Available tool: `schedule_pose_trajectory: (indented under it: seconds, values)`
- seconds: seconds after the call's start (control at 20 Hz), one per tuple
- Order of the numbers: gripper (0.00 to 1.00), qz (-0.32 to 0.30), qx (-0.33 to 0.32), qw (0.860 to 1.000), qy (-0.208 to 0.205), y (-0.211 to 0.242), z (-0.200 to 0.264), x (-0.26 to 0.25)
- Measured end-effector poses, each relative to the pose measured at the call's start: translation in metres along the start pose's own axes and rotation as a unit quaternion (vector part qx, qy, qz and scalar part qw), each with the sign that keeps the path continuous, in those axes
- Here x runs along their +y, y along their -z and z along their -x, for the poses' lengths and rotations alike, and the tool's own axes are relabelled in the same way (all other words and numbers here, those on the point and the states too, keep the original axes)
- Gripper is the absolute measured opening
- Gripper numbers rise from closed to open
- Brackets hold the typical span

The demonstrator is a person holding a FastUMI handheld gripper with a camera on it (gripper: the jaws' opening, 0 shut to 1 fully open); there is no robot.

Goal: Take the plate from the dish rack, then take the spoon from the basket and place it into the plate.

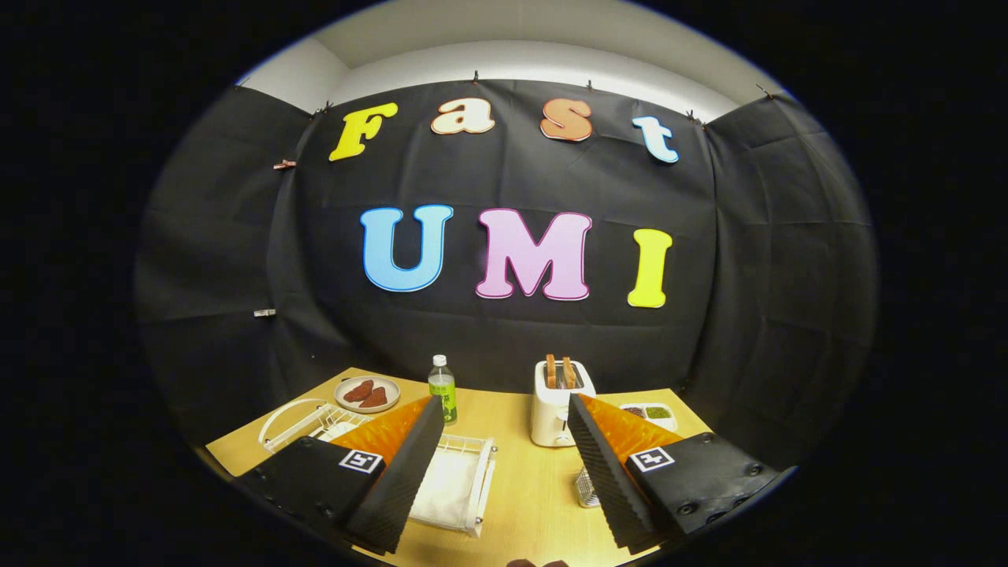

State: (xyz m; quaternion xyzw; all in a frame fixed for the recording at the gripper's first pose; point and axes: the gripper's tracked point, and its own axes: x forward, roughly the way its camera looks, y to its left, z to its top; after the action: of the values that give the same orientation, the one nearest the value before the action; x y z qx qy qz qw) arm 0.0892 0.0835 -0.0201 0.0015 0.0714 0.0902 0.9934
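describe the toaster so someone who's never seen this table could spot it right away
On the wooden table, look toward the back edge by the black cloth wall, just beyond the open gripper. The toaster stands there, right of the green-labelled bottle. It alone is a pale boxy appliance with two brown slices sticking out of its top.

White toaster (554, 409), green-labelled bottle (443, 388), white dish rack (461, 480), tan table (524, 480)

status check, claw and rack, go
claw open, holding nothing. dish rack beyond the left finger, untouched. toaster and bottle stand ahead.
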Motion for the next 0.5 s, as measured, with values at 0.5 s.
schedule_pose_trajectory:
  seconds: [0.5]
  values:
    - [0.98,-0.003,0.114,0.991,-0.067,0.042,-0.076,0.07]
